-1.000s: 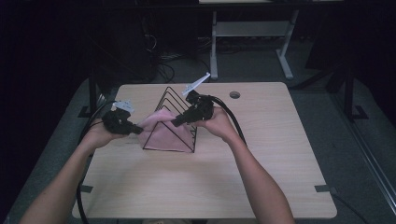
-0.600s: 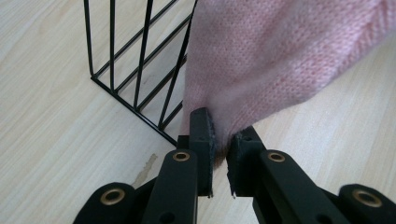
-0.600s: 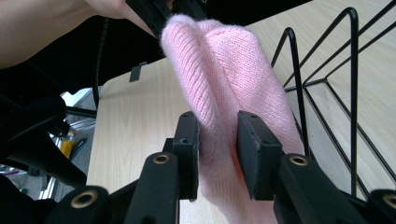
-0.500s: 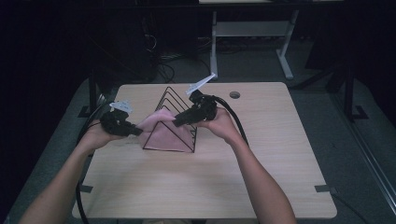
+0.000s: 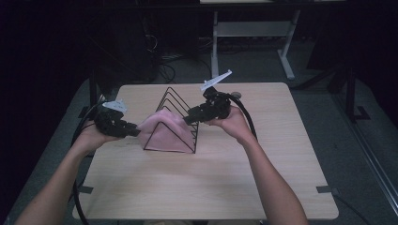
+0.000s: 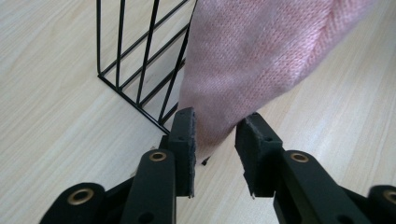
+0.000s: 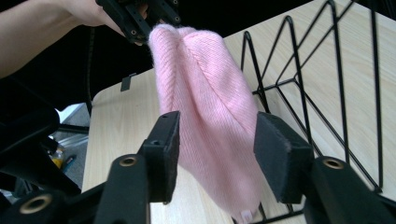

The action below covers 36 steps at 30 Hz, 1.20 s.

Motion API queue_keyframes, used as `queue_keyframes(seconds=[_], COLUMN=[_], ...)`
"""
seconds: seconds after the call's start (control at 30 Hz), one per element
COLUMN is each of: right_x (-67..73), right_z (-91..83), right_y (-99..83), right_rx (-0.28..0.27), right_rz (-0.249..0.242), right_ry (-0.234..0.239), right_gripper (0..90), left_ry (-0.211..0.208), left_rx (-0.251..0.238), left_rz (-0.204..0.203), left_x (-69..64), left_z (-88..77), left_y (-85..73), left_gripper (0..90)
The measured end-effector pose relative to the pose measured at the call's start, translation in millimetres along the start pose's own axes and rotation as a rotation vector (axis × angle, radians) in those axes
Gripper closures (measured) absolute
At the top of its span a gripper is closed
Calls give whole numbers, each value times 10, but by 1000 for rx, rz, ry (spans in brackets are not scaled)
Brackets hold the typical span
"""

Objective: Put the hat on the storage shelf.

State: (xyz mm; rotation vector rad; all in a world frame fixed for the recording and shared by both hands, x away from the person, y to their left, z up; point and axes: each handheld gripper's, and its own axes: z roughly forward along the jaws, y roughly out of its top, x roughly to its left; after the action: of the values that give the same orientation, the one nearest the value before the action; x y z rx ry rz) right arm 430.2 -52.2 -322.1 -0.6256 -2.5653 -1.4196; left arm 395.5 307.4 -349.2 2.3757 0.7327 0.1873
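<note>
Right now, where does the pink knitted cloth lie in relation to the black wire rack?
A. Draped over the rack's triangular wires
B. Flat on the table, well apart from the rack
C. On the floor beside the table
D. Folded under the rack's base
A: in the high view the pink knitted cloth hangs over the triangular frames of the black wire rack, which stands on the table.

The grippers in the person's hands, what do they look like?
Both the left gripper and the right gripper are black, each with two flat jaws, brass-coloured rivets and a grey three-cornered plate on top. A thick black cable trails from the right one. The forearms are bare, no sleeves.
</note>
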Motion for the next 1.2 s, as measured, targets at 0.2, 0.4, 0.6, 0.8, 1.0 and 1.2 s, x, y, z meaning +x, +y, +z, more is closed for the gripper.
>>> queue_keyframes(seconds=[0.2,0.4,0.6,0.8,1.0,1.2], right_x=[-35,-60,-99,-147,-178,-198], right_z=[-131,-214,-343,-468,-550,-665], right_y=[-77,-129,-224,-350,-450,-567], right_rx=[-6,-8,-7,-10,-20,-29], right_rz=[18,28,47,73,100,121], right_ry=[-33,-59,-96,-127,-145,-161], right_gripper=[448,421,393,380,364,364], left_ry=[-5,-13,-16,-11,-1,-3], left_rx=[-3,-6,-12,-13,-4,-21], left_rz=[6,-17,-31,-52,-55,-56], left_x=[-30,-46,-43,-69,-88,-114], left_z=[-28,-56,-94,-101,-100,-106], left_y=[9,-12,-64,-127,-143,-156], left_gripper=[635,601,572,541,463,443])
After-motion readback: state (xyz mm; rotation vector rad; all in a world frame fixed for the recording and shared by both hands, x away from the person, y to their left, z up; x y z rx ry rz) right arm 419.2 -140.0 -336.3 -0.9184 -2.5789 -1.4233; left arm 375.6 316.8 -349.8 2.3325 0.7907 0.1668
